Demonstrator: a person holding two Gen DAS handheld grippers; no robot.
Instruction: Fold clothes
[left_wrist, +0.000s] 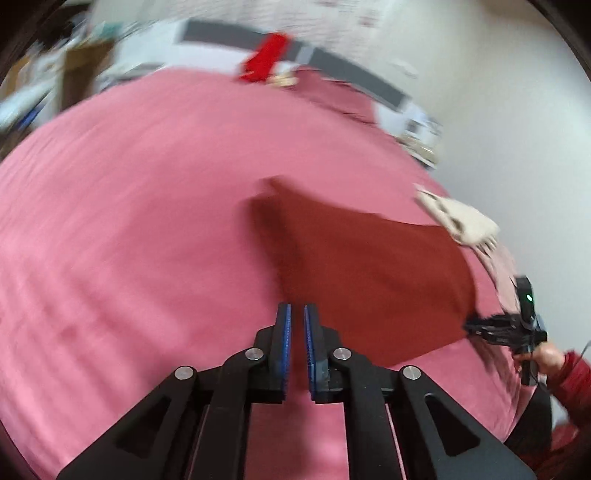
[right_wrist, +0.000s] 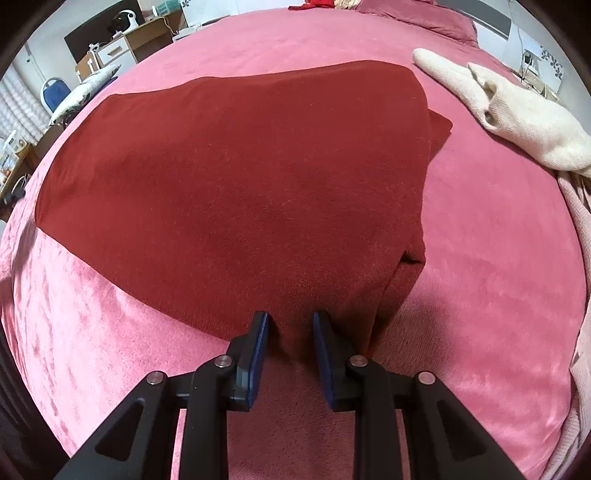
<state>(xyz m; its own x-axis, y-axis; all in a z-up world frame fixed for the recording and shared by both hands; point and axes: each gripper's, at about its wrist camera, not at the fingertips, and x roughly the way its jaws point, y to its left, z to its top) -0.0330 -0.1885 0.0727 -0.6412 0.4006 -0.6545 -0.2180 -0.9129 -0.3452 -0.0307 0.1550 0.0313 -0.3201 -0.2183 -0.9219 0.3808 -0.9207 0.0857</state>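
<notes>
Dark red garment (right_wrist: 236, 177) lies part-folded, flat mid-bed (right_wrist: 480, 295). Right gripper (right_wrist: 290, 347) pinches its near edge; left gripper (left_wrist: 297, 339) nearly closed, empty. Cream knit (right_wrist: 517, 114) near bed's right edge still unfolded.

The bed (right_wrist: 480, 229) wears a plain pink, velvety cover. On it lies a dark red garment (right_wrist: 236, 177), unpatterned. Near the bed's right edge sits a cream knit (right_wrist: 517, 110), with a pale pink knit (right_wrist: 580, 229) beside it. At the far edge, something bright red (left_wrist: 264, 59) shows. Each hand-held gripper (right_wrist: 290, 354) is black with blue pads (left_wrist: 285, 347). The person's sleeve (left_wrist: 574, 376) is red.
</notes>
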